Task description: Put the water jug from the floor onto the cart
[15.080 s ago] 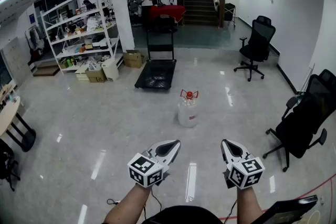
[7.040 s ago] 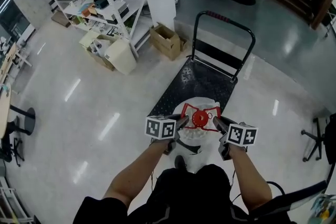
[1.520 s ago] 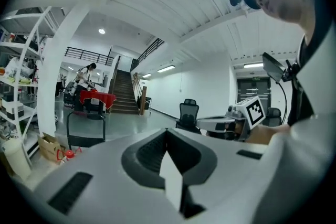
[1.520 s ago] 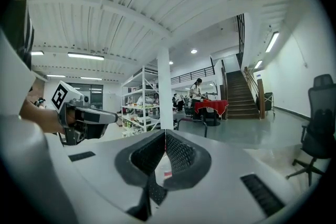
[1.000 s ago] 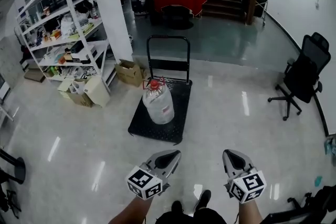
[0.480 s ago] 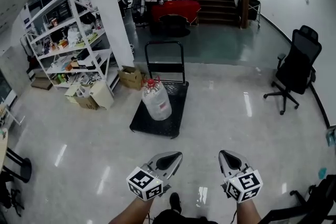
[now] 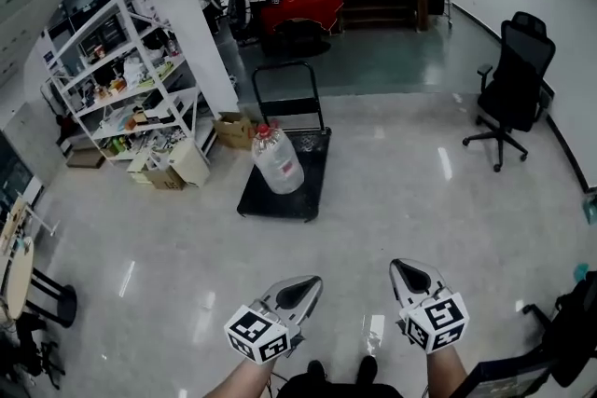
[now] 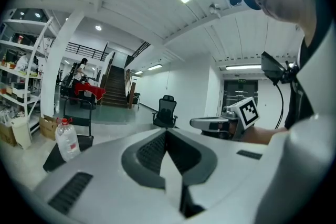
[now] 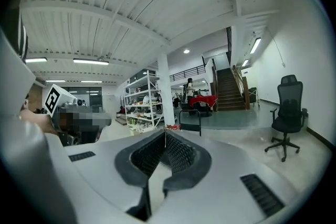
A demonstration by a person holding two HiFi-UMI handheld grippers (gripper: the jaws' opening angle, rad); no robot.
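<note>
Water jug [image 7: 277, 165] is upright on the cart [image 7: 309, 189] deck, on the half nearer the push handle [image 7: 284, 89]; cart sits on the floor [image 7: 410, 200] well ahead of you, beside the shelving [image 7: 121, 98] and cardboard boxes [image 7: 173, 168]; as things lie, I'd call the placement done.

Handling, judged from looks: big clear plastic bottle, likely heavy if it holds water; walls smooth and rounded, so slippery and a poor place to pinch; contents would slosh and shift the weight if tipped. If you need to re-seat it, take it at the neck just under the red cap [image 7: 268, 131], one set of tongs on each side, and keep it vertical; the body is too wide for a single grip.

Tongs: left tongs [image 7: 297, 294] clenched with nothing between the jaws; right tongs [image 7: 408, 275] the same, jaws closed on air. The left gripper view shows the jug small and far off to the left, nowhere near the tips.

Pose: both your forearms reach out low at the bottom of the head view; tongs side by side, apart from each other, pointing forward and roughly level; marker cubes face back toward you; your shoes show between them.
</note>
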